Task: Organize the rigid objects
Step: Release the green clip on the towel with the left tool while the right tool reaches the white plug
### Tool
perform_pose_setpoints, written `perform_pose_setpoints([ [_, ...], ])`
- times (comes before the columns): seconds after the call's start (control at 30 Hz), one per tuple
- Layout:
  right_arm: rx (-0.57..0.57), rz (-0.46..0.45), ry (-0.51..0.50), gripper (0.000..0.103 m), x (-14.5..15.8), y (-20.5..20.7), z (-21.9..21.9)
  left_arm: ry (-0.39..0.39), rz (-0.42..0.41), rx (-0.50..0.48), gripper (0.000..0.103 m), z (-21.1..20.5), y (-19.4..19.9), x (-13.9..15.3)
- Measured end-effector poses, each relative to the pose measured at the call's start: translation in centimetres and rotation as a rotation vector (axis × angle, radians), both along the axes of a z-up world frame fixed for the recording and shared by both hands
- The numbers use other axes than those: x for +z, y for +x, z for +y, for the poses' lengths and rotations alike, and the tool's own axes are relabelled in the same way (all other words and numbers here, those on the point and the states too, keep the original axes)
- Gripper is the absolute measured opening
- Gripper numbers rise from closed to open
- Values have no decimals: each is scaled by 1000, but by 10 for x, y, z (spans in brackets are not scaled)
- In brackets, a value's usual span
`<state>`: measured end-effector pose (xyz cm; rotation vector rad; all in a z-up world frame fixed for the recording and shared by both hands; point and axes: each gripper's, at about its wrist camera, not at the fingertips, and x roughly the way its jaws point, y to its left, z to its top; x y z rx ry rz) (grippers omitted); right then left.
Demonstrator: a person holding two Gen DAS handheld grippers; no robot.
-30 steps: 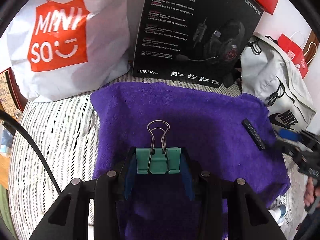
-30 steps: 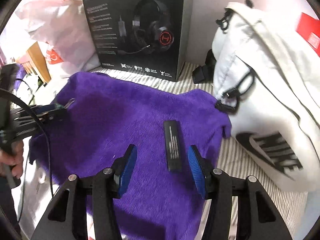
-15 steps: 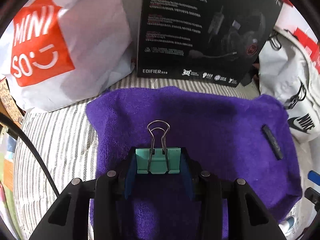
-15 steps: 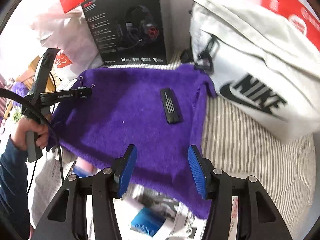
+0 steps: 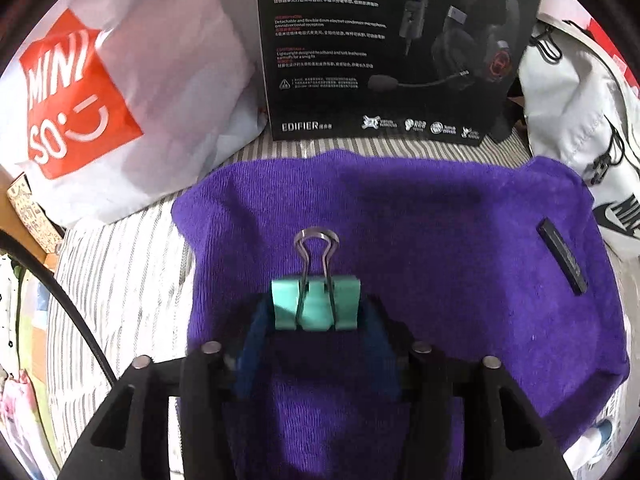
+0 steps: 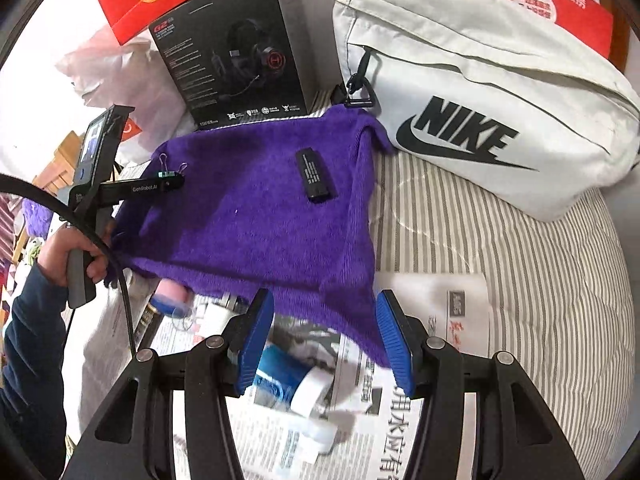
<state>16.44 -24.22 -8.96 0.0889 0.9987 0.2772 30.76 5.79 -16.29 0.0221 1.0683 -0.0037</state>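
Observation:
My left gripper (image 5: 316, 312) is shut on a teal binder clip (image 5: 316, 304) with wire handles, held just above the left part of a purple towel (image 5: 420, 232). A flat black stick-shaped device (image 5: 562, 256) lies on the towel's right side. In the right wrist view the left gripper (image 6: 168, 182) with the clip (image 6: 172, 172) hovers at the towel's (image 6: 256, 220) left edge, and the black device (image 6: 314, 176) lies farther back. My right gripper (image 6: 324, 336) is open and empty over the towel's near edge.
A black headset box (image 5: 384, 48) and a white Miniso bag (image 5: 100, 92) stand behind the towel. A white Nike bag (image 6: 480, 100) lies at the right. Newspaper (image 6: 360, 420), a blue-and-white container (image 6: 292, 380) and a pink-and-blue object (image 6: 172, 300) lie on the striped bedding (image 6: 520, 260).
My left gripper has carried the clip forward over the towel. My right gripper has pulled back and up, away from the black device, to the towel's near edge.

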Motion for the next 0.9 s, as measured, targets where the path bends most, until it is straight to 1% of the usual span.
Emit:
perform_pose_setpoints([
  [0.07,-4,-3,-2,53,1,-7,-1,-4,6,0,51,2,-11,0],
  [0.23,12,-12,-15,53,6,-29,-4,-21,13,11,52,3,-35,6],
  [0.37,23,-15,-37,53,6,-47,-7,-53,-30,25,52,10,-68,30],
  [0.4,21,-13,-41,53,5,-51,-9,-57,-49,23,52,10,-82,39],
  [0.5,17,10,-44,53,-10,-67,-12,-57,-90,39,52,16,-113,57],
  [0.63,3,38,-39,52,-35,-78,-7,-95,-105,56,53,23,-144,65],
  [0.67,-7,43,-31,50,-41,-79,-6,-98,-103,59,53,24,-154,66],
  [0.77,-25,55,-31,36,-55,-80,-1,-100,-97,66,53,27,-174,67],
  [0.87,-29,50,-26,30,-63,-78,2,-113,-87,66,53,28,-194,63],
  [0.9,-30,43,-35,30,-65,-78,3,-116,-81,71,53,29,-198,62],
])
